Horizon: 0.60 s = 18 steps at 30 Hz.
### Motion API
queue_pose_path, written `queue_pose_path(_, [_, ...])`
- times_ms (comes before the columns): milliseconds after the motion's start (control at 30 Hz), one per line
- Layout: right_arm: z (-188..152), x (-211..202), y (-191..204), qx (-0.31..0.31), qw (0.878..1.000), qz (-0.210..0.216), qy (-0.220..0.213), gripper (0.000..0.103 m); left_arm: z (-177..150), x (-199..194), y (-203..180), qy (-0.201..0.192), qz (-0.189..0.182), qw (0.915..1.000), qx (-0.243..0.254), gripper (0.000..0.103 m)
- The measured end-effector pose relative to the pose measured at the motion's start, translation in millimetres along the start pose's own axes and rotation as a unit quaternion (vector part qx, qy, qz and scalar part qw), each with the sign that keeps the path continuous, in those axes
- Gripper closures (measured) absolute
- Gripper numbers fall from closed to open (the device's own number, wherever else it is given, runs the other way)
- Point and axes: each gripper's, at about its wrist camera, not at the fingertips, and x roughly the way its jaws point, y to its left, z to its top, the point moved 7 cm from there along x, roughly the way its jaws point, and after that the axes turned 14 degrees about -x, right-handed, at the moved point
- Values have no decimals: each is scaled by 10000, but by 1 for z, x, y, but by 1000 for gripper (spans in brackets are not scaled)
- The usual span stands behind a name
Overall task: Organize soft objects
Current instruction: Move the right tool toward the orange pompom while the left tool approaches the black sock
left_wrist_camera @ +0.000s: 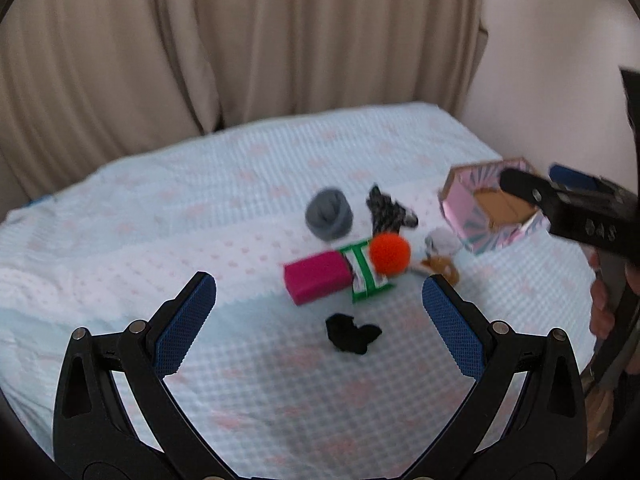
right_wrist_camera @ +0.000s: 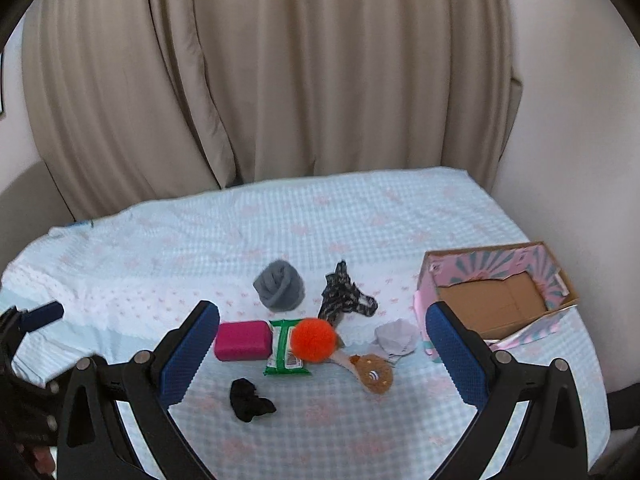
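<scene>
Several small items lie clustered on the bed: a grey rolled sock (right_wrist_camera: pixel 279 286), a black-and-white patterned cloth (right_wrist_camera: pixel 344 294), an orange pom-pom (right_wrist_camera: pixel 313 339) on a green packet (right_wrist_camera: pixel 285 350), a magenta block (right_wrist_camera: pixel 241 340), a black sock (right_wrist_camera: pixel 250 401), a pale grey cloth (right_wrist_camera: pixel 395 338) and a brown plush toy (right_wrist_camera: pixel 376 374). An open pink cardboard box (right_wrist_camera: pixel 500 304) stands to their right. My right gripper (right_wrist_camera: pixel 322 354) is open, hovering near the cluster. My left gripper (left_wrist_camera: pixel 318 318) is open too, with the black sock (left_wrist_camera: pixel 352 334) between its fingers' line of sight, apart from them.
A light blue patterned bedspread (right_wrist_camera: pixel 200 240) covers the bed. Beige curtains (right_wrist_camera: pixel 280 80) hang behind it, with a pale wall at the right. In the left wrist view the right gripper's body (left_wrist_camera: pixel 580 212) and a hand (left_wrist_camera: pixel 602 308) are at the right edge.
</scene>
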Motion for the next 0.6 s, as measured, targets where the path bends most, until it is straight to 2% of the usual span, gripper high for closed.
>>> queue_pose_path(233, [-32, 84, 12, -178, 9991, 9, 390, 0, -58, 94, 6, 574, -206, 9981, -33, 1])
queue_pose_path(367, [-50, 128, 16, -289, 9980, 115, 545, 1, -91, 134, 1, 798, -228, 9965, -32, 1])
queue_pose_path(433, [-59, 153, 19, -364, 9972, 185, 627, 7, -107, 154, -1, 881, -217, 9959, -17, 2])
queue_pose_path(500, [-68, 173, 20, -406, 9962, 209, 744, 8, -123, 173, -2, 984, -215, 9949, -29, 5])
queue_pose_path(567, [-79, 193, 21, -343, 9953, 286, 854, 11, -133, 187, -6, 1085, -196, 9939, -44, 14])
queue_pose_path(600, [-84, 200, 21, -343, 9948, 324, 899, 14, -139, 194, -8, 1166, -184, 9930, -60, 16])
